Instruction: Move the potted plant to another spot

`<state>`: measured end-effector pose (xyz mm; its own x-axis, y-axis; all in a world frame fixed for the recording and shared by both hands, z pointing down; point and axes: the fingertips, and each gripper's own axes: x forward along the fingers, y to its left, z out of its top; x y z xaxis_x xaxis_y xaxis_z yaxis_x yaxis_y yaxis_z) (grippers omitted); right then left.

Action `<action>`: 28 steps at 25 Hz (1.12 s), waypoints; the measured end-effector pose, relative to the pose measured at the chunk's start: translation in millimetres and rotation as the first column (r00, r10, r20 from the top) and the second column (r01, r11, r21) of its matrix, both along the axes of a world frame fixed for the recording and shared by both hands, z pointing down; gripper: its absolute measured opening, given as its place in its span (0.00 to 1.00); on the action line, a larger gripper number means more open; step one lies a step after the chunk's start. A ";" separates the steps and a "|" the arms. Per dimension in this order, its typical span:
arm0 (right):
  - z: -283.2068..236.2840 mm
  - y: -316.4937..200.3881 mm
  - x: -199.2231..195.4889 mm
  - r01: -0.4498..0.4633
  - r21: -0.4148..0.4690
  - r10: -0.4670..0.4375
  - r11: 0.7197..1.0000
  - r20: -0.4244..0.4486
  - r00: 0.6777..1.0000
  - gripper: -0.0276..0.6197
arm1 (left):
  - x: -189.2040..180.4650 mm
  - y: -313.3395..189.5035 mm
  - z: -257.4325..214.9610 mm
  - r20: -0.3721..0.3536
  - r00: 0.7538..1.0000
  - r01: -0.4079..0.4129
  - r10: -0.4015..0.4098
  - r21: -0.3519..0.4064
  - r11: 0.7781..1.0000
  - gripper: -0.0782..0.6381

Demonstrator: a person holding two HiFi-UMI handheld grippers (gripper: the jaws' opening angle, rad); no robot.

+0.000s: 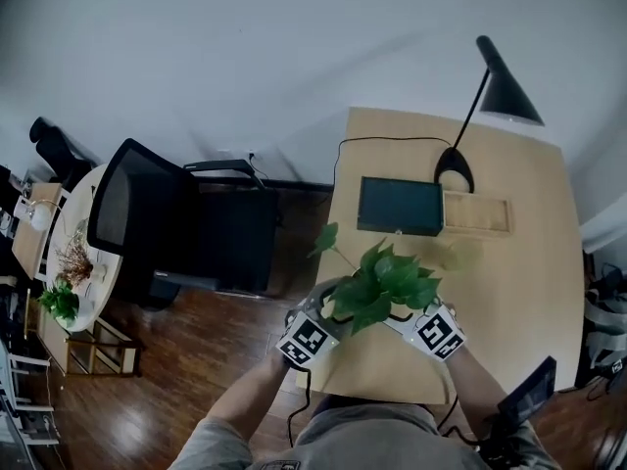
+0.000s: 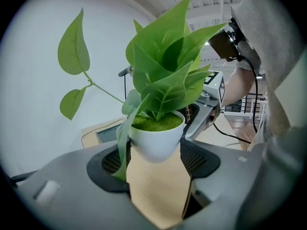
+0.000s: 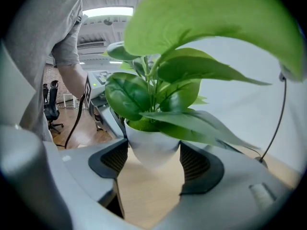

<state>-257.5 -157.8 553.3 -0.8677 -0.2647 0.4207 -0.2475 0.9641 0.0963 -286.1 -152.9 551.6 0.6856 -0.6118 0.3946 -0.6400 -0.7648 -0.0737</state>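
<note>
Potted plant [image 2: 156,128], green-leaved in a rounded white pot, hangs above the near edge of the light wooden desk [image 1: 509,292], clamped from opposite sides by left gripper [image 2: 156,150] and right gripper [image 3: 153,152], jaws spread wide. If either hand drifts or tilts, the smooth pot could slip out.

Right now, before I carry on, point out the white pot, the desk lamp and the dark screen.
white pot [image 2: 156,145]: left gripper view, front of its wall.
desk lamp [image 1: 507,96]: head view, on its black shade.
dark screen [image 1: 400,206]: head view, middle of the panel.
</note>
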 end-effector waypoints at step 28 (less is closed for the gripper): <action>-68.9 62.6 132.7 -0.349 0.079 0.346 0.934 0.040 0.937 0.57 | 131.2 51.8 -67.0 -0.083 0.935 -0.339 0.345 0.077 0.938 0.55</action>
